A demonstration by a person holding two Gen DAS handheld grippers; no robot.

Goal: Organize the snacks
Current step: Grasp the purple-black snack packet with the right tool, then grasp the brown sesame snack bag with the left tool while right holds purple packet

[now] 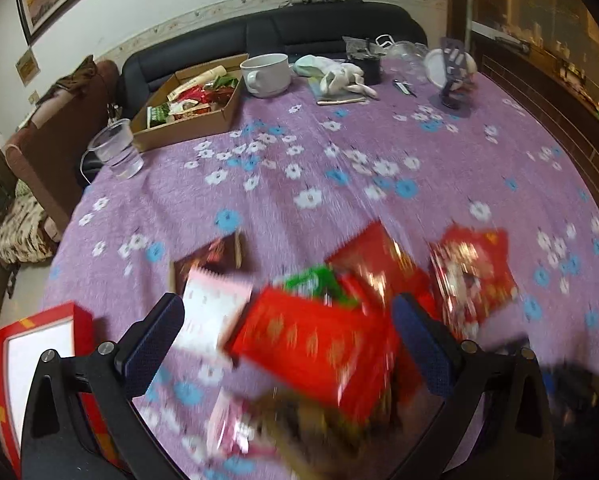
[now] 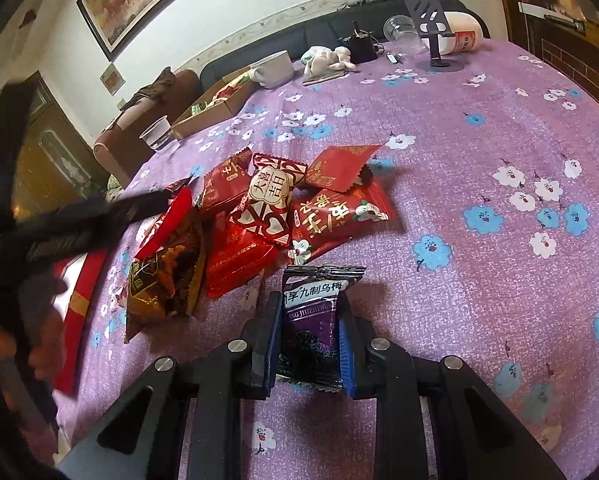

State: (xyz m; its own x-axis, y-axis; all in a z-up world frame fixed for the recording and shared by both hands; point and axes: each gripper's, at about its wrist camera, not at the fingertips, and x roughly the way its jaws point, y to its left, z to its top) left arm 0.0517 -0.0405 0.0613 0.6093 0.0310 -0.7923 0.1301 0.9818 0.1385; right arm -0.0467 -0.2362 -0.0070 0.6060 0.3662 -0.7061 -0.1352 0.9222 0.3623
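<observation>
I have picked one snack and now must carry it to a box.

My right gripper (image 2: pixel 308 340) is squeezed shut on the small dark purple foil plum packet (image 2: pixel 313 320), at 6 o'clock of the snack pile (image 2: pixel 255 216). My left gripper (image 1: pixel 287 344) hangs wide open and empty above it. I count about seven packets there, one brown cardboard box (image 1: pixel 191 108) at 11 o'clock, and one red box (image 1: pixel 39 352).

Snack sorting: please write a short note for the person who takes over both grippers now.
Right gripper: shut on a purple plum packet.
Left gripper: open above the snack pile, holding nothing.
Cardboard box at the far left of the table already holds some snacks; a red box lies at the near left.
Left: the plum packet and the rest of the pile.
</observation>
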